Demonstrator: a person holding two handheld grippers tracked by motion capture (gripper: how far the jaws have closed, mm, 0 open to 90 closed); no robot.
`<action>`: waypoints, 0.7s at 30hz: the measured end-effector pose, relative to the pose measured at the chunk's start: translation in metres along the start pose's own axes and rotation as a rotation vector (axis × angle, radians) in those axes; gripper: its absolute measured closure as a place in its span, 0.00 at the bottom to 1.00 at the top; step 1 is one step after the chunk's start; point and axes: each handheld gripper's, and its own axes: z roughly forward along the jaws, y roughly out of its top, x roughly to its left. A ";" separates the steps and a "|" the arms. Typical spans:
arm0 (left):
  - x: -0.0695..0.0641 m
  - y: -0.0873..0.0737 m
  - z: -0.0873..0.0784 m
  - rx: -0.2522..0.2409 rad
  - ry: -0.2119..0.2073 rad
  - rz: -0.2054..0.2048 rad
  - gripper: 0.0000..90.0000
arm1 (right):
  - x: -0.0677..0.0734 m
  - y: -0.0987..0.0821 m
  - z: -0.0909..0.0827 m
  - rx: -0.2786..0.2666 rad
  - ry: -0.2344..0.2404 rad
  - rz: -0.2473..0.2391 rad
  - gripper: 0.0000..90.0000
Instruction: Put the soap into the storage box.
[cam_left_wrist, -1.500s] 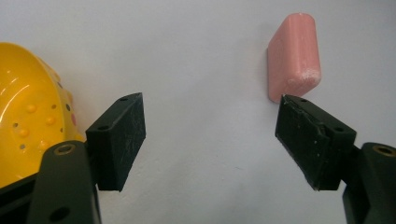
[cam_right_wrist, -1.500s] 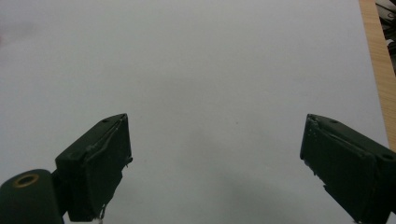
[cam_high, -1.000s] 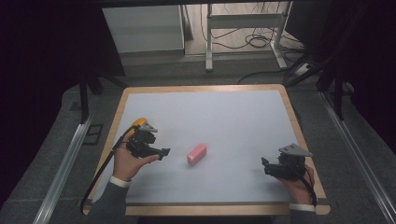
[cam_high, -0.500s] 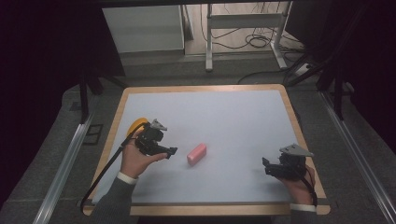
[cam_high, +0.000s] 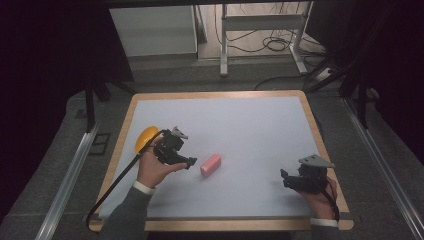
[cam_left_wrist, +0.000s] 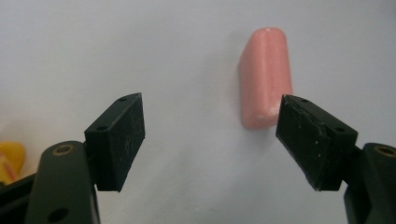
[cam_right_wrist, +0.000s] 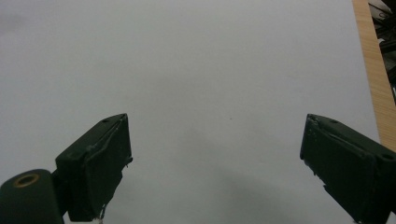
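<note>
From the high view, one pink block (cam_high: 210, 164) is seen at 3 o'clock of the left gripper (cam_high: 187, 162), one yellow object (cam_high: 145, 138) at its 10 o'clock, and the right gripper (cam_high: 284, 178) well apart; in the left gripper view the jaws are spread short of the block (cam_left_wrist: 265, 77); in the right gripper view the jaws are spread over bare white table (cam_right_wrist: 210, 70).

Pink block (cam_high: 210, 164), black tongs (cam_high: 189, 163), pale mat (cam_high: 250, 130), perhaps a yellow toy (cam_high: 145, 138).

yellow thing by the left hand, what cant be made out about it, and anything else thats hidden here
- Yellow object: high view, the left gripper and hand cover its near side; left gripper view, the frame edge and a jaw leave only a corner, so its identity is unclear.
- Pink block: left gripper view, its near corner sits behind the right-hand jaw.
- Right gripper: high view, its jaw gap is too small to judge.
</note>
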 end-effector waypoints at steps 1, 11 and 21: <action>-0.001 0.001 0.001 0.000 0.000 -0.001 0.27 | 0.000 0.000 0.000 -0.001 0.001 0.003 0.10; -0.008 0.007 0.017 0.023 -0.021 0.005 0.27 | -0.001 0.000 -0.001 -0.005 -0.003 0.000 0.10; -0.018 0.017 0.023 0.025 -0.032 0.031 0.27 | 0.000 0.000 0.000 0.006 -0.011 -0.004 0.10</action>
